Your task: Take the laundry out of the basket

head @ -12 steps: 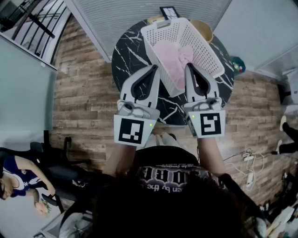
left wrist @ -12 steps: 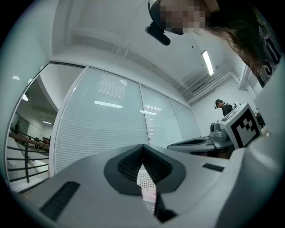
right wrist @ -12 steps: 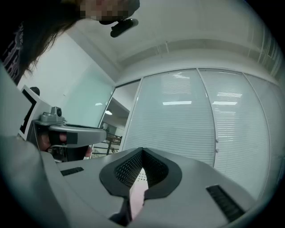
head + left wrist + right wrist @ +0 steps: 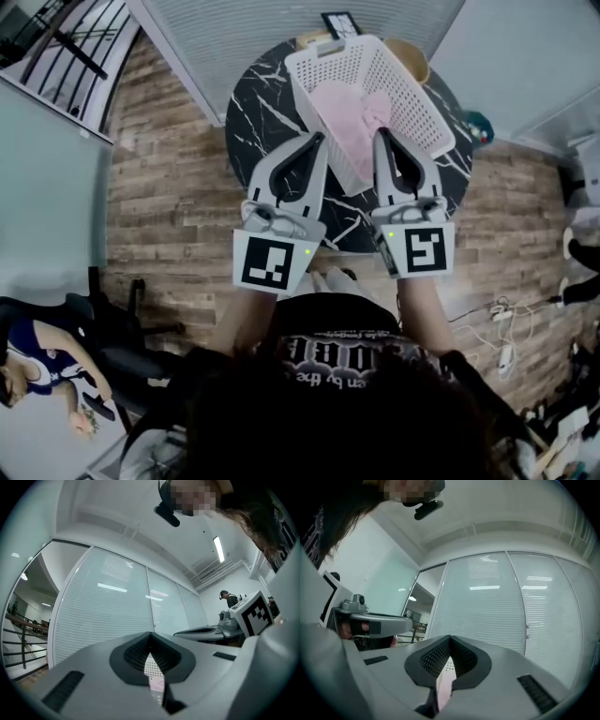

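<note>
A white perforated basket stands on the round black marble table, and pink laundry lies inside it. My left gripper is shut, its tip just off the basket's near left wall, above the table. Over the basket's near rim, beside the pink cloth, my right gripper is also shut and holds nothing. In the left gripper view the shut jaws leave a slit that shows basket mesh and pink laundry. The right gripper view shows the same pink laundry through its closed jaws.
The table stands on a wooden plank floor, against a glass wall with blinds. A tan object and a dark framed item sit behind the basket. A seated person is at lower left. Cables lie on the floor at right.
Both grippers have crept slightly forward toward the basket, still shut. The basket and laundry have not moved.
</note>
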The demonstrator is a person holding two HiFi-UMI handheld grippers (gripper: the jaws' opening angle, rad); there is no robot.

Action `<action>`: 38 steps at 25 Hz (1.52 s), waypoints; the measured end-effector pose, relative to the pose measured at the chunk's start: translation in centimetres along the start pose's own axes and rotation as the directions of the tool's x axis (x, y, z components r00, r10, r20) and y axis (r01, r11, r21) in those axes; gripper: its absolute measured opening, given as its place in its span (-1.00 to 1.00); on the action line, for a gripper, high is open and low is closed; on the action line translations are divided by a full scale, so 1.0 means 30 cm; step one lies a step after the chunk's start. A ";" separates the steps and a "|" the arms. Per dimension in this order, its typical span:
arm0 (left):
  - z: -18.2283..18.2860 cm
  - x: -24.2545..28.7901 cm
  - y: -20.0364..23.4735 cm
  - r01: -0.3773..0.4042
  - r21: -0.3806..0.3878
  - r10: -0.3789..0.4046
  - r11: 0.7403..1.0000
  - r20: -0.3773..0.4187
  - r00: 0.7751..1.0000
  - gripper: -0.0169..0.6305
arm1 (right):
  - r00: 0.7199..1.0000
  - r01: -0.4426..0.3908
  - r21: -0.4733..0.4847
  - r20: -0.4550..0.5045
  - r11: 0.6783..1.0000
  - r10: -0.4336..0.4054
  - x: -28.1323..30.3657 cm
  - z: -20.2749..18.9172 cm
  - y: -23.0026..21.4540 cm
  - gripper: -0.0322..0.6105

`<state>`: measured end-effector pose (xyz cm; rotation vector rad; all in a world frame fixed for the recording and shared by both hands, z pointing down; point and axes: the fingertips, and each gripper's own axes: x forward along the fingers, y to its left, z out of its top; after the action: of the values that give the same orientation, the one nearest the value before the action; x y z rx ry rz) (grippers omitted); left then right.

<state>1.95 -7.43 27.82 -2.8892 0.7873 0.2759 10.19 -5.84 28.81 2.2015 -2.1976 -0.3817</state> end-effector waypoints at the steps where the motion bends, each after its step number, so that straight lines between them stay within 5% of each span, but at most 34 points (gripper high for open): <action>1: -0.001 0.001 0.002 0.003 0.002 -0.003 1.000 0.000 1.000 -0.95 | 1.000 -0.002 0.014 0.007 1.000 0.002 0.001 0.002 0.001 -0.82; 20: -0.018 0.037 0.041 0.027 0.001 -0.027 1.000 -0.009 1.000 -0.95 | 1.000 -0.019 0.040 0.026 0.999 0.017 0.070 0.021 -0.046 -0.81; 38: -0.073 0.260 0.084 -0.165 0.021 0.166 0.986 -0.035 0.986 -0.95 | 0.966 -0.255 0.090 -0.018 0.963 0.257 0.270 -0.106 -0.170 -0.81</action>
<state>7.59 -13.77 28.10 -2.8234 1.0328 0.2328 15.67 -14.28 29.66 1.9084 -2.4853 -0.2490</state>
